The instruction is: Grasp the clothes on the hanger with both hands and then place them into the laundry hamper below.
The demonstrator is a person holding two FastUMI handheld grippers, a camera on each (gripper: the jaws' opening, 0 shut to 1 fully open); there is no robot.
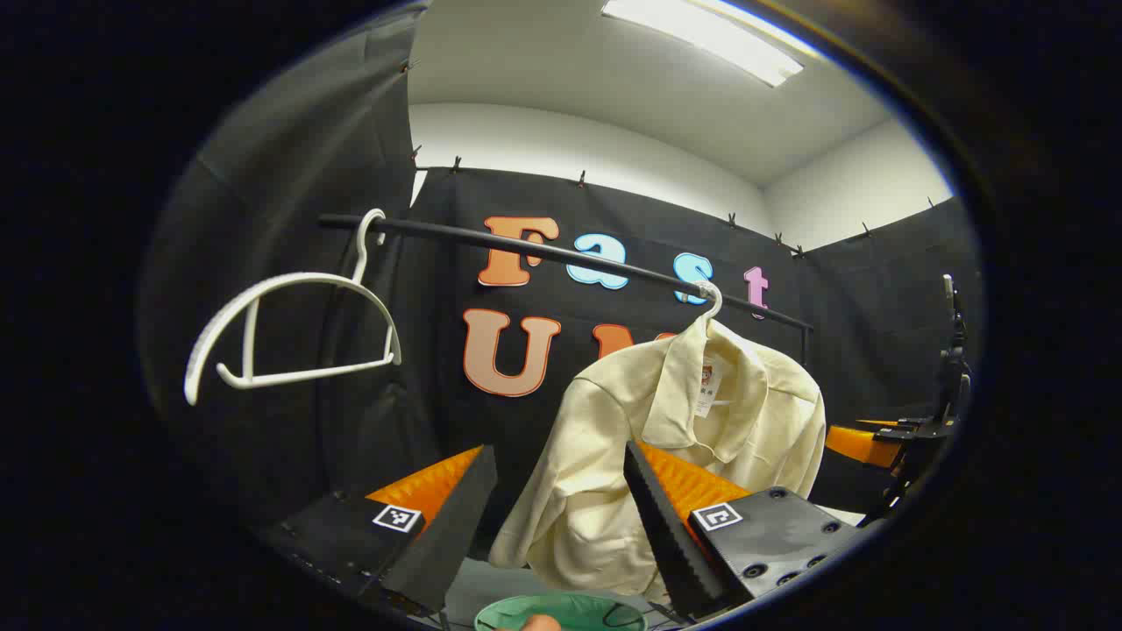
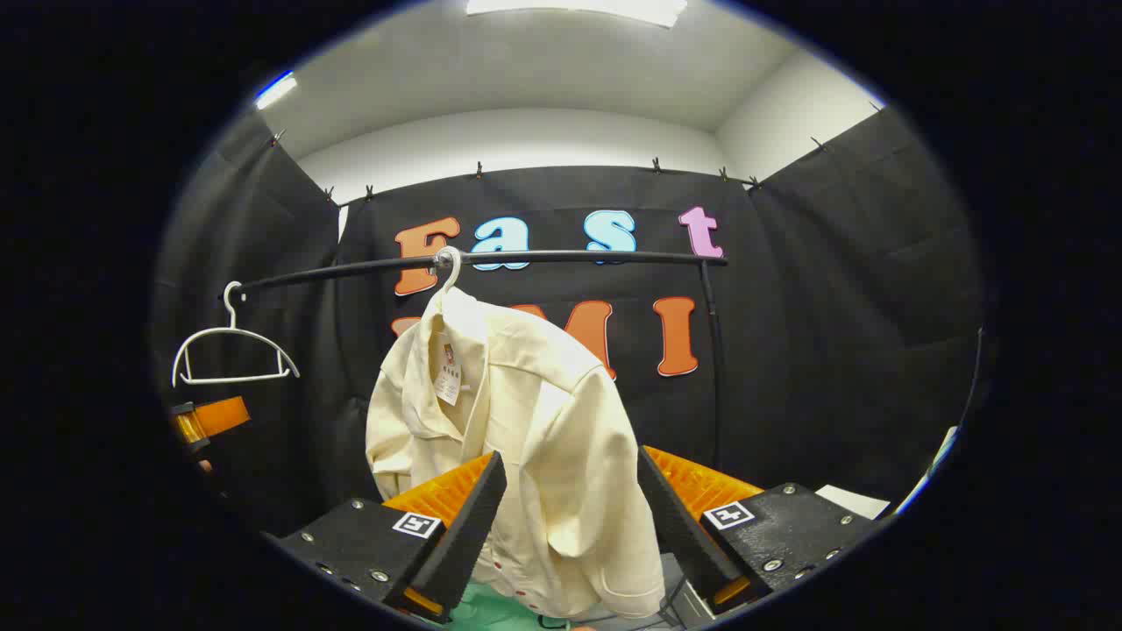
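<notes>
A cream shirt (image 1: pixel 692 421) hangs on a white hanger (image 1: pixel 712 302) from a black rail (image 1: pixel 561 254). My left gripper (image 1: pixel 557 460) is open, its fingers spread in front of the shirt's left sleeve and not touching it. In the right gripper view the shirt (image 2: pixel 535 412) hangs straight ahead, and my right gripper (image 2: pixel 571 460) stands open before its lower half, short of the cloth. A green hamper rim (image 1: pixel 561 612) shows below the shirt, with green hamper (image 2: pixel 486 609) also under the right gripper. The other gripper (image 2: pixel 210 419) shows far left.
An empty white hanger (image 1: pixel 289 329) hangs at the rail's left end, also seen as the empty hanger (image 2: pixel 232 350) in the right gripper view. A vertical rail post (image 2: pixel 712 350) stands right of the shirt. Black cloth walls close in the booth.
</notes>
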